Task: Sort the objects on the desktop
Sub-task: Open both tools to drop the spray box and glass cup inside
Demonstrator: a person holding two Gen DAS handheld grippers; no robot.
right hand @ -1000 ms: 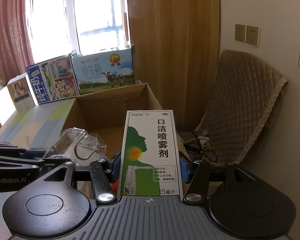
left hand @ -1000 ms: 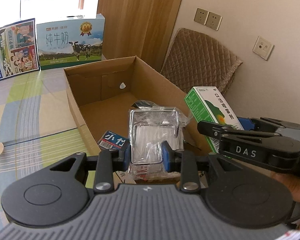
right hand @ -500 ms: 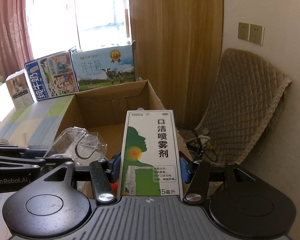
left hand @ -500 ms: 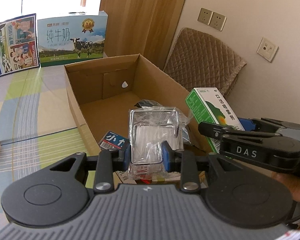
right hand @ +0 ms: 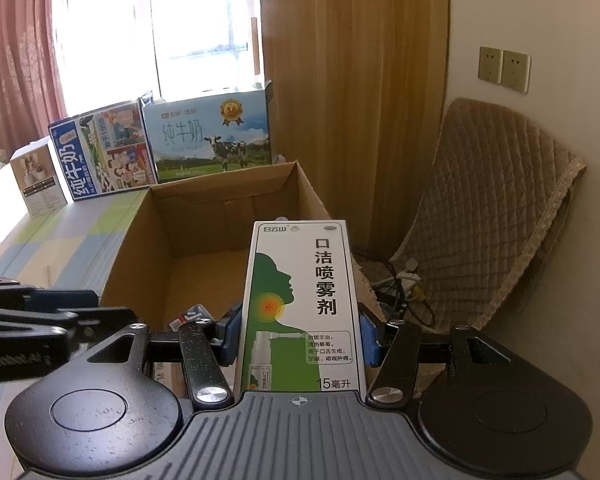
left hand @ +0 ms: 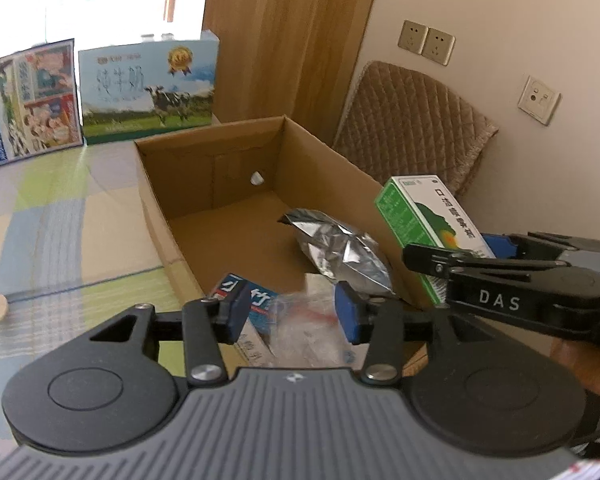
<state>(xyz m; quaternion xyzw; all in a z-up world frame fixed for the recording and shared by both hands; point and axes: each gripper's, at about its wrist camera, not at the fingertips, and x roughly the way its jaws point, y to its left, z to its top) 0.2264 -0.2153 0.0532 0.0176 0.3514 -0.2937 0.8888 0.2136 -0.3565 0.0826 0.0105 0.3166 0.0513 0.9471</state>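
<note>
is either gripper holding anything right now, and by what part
The right gripper clamps the green-and-white spray box by its two long sides, near its lower end. The left gripper is open and holds nothing.

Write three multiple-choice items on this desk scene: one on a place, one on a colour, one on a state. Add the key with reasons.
1. Where does the silver foil pouch lie?
A. Inside the cardboard box
B. On the quilted chair
C. On the milk cartons

2. What colour, besides white, is the spray box?
A. Red
B. Green
C. Purple

3. How stands the right gripper?
A. Open and empty
B. Out of view
C. Shut on the spray box

Key: 1 A, the pouch rests on the box floor. 2 B, its front shows a green head outline on white. 3 C, both blue fingers press the spray box's sides.
</note>
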